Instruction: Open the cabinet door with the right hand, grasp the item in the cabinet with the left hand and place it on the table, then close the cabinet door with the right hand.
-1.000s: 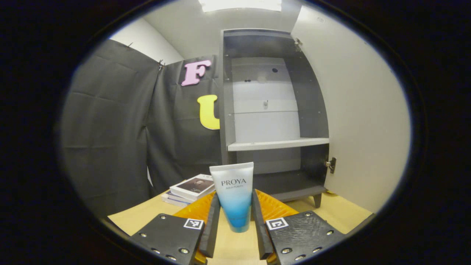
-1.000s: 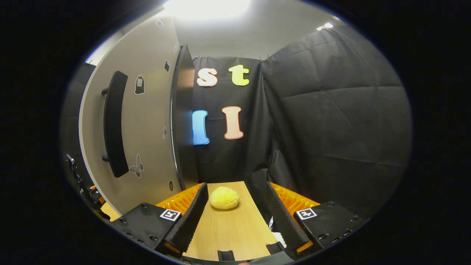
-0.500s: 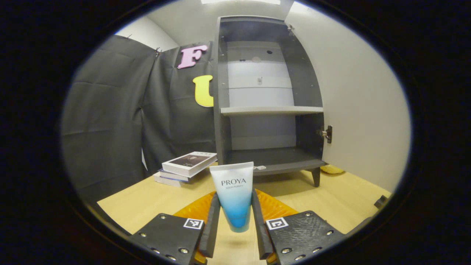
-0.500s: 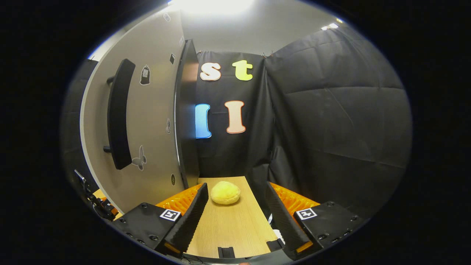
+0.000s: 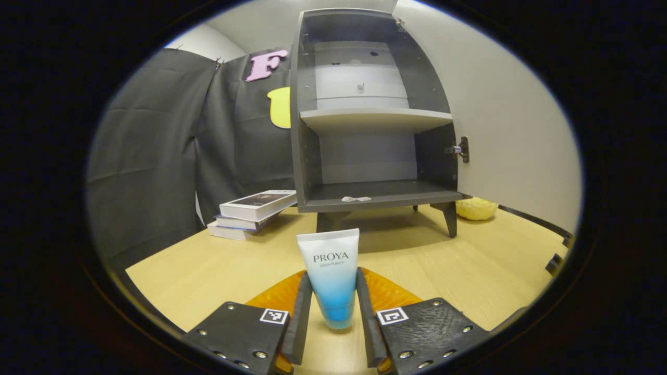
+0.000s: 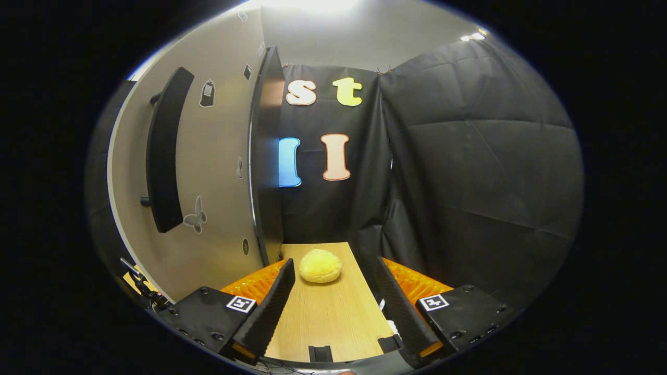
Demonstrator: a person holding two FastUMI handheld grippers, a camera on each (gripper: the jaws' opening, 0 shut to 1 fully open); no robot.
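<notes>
The left hand-held gripper (image 5: 333,317) has its two fingers squeezed on the low blue part of a tube of face cream (image 5: 330,276). The tube stands straight up, cap end down, just above the near part of the wooden surface (image 5: 469,271). I cannot tell if the cap touches the wood yet.

The step now looks like setting the tube down. To do it well, go down slowly until the cap sits flat on the wood. Keep the tube straight, because it is tall and thin and could tip over. Then open the fingers gently and pull back without bumping it.

Farther off stands the gray cabinet (image 5: 307,151), and a small scrap lies on its bottom shelf. A stack of books (image 5: 250,211) lies to its left.

The right hand-held gripper (image 6: 333,307) is wide open and holds nothing. The cabinet door (image 6: 219,172) stands open on its left, with a long black handle (image 6: 161,151). A yellow soft ball (image 6: 320,265) lies far ahead. This gripper should push the door shut after the tube is down.
</notes>
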